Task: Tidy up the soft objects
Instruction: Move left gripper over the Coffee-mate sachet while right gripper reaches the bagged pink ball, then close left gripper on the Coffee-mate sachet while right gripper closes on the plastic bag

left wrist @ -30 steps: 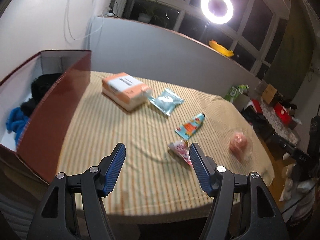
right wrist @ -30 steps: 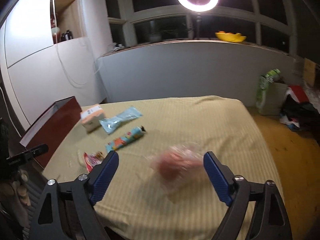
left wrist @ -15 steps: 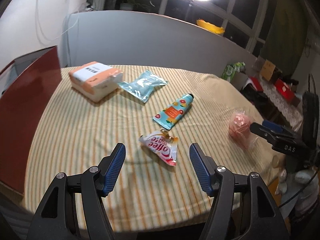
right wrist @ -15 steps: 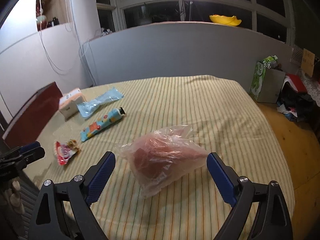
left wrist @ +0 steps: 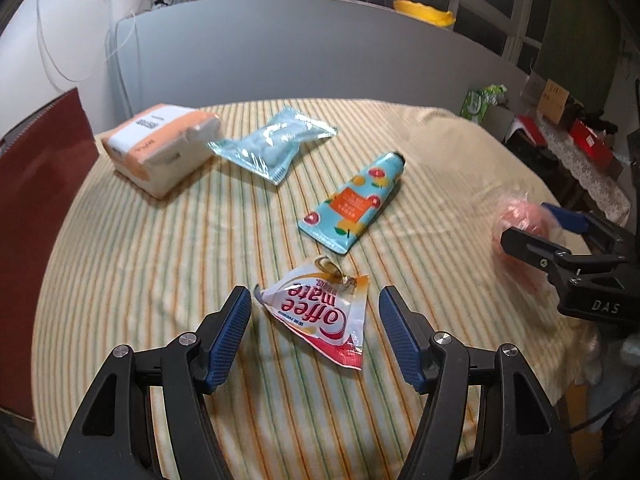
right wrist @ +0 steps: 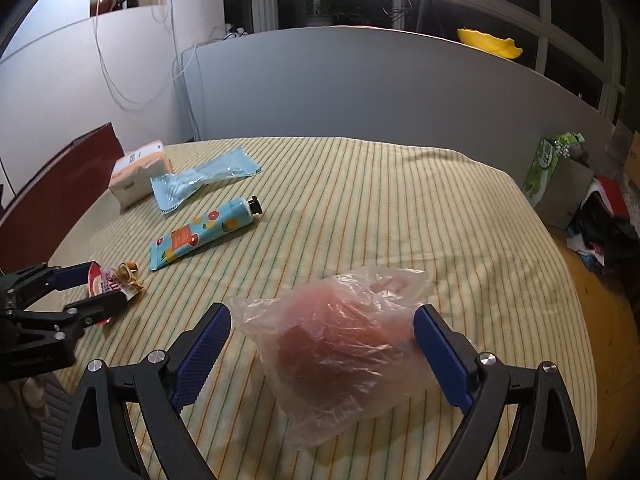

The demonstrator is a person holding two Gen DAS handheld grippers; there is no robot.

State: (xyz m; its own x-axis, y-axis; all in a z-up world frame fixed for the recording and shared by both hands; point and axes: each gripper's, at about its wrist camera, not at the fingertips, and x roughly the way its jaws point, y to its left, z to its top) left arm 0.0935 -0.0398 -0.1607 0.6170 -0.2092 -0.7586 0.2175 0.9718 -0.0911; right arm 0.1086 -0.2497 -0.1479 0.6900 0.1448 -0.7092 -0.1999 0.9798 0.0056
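Five soft things lie scattered on the tabletop under its yellow striped cloth, apparently laid out apart so each can be taken singly, with a dark red box standing at the left edge, likely the place they are meant to go. The left hand-held gripper hangs low over the near edge with its blue pads wide apart and nothing in its grip; the torn red-and-white coffee creamer sachet lies flat on the cloth between the pads, touching neither. The right hand-held gripper is likewise spread wide and holds nothing; the crumpled clear plastic bag with a pinkish lump inside sits between its pads near the right near corner, its film just beside the right pad, though contact cannot be told. Both seem lined up to pinch their items from the sides. Farther in lie a teal fruit-printed tube, a pale blue sealed wipes packet and an orange-and-white tissue pack toward the far left corner.
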